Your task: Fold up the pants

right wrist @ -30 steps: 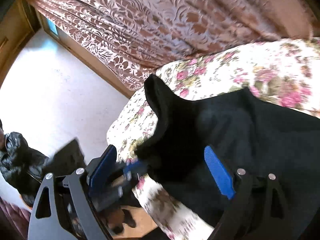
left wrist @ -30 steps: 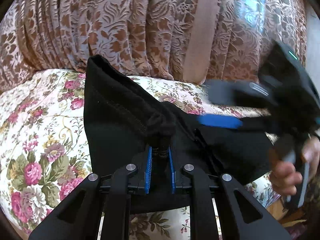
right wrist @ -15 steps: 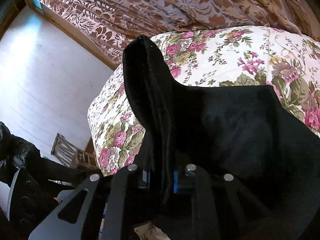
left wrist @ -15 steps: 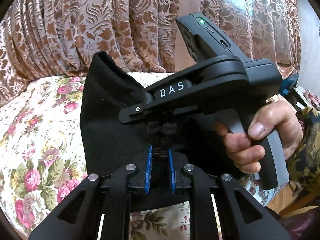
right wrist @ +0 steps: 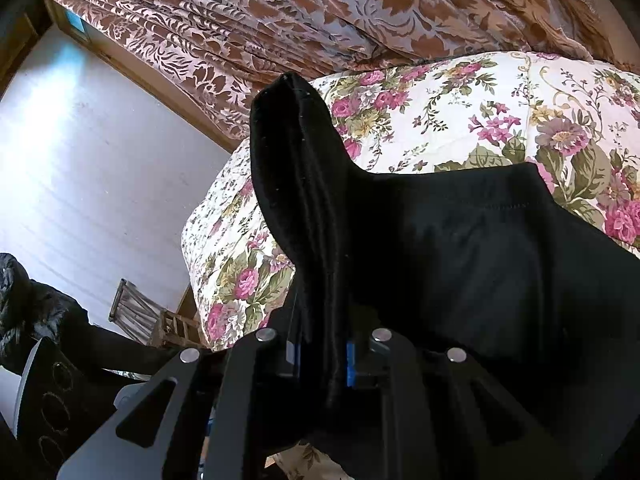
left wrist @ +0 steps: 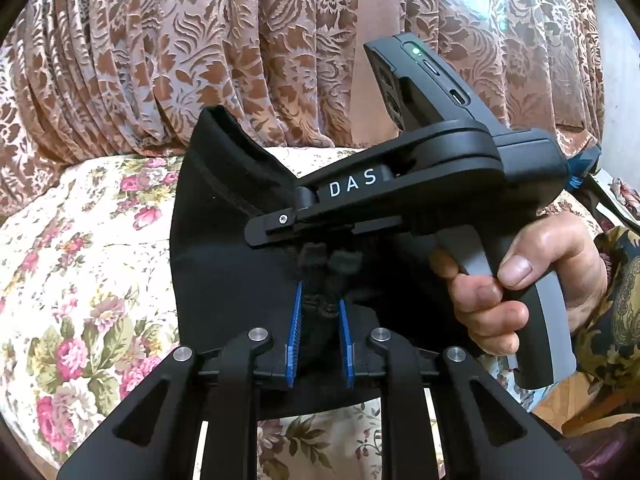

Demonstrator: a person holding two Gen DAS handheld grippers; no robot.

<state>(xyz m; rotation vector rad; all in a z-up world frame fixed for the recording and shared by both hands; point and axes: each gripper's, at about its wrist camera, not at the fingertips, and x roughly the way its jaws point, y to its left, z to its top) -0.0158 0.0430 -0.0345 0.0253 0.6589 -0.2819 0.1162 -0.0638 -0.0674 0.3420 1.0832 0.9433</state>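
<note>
Pants: one pair, black [left wrist: 224, 280], lying on my flowered bedspread [left wrist: 80, 280] and bunched up at the near edge where both my claws meet it.
Claws: two, one in each of my hands.
Left claw [left wrist: 320, 316]: its blue pads [left wrist: 297, 332] have just been easing apart a little, with a fuzzy gathered wad of the black cloth between them and touching both pads.
Right claw [right wrist: 320, 354]: clamped tight on a thick stack of folded layers; its jaws have just been closing on that stack. In the left view its body crosses right above my left claw.
Right hand [left wrist: 532, 280]: one seen, wrapped around the right claw's grey handle.
Long axis: from the right view the cloth spreads away from the grip to the right across the bed; its far end is cut off, so I cannot tell the full run.
Pointing: one stiff hemmed corner [right wrist: 288, 92] sticks up and away from me, toward the curtain [right wrist: 320, 12].
Curtain: one, brown leaf pattern, hanging behind the bed.
</note>
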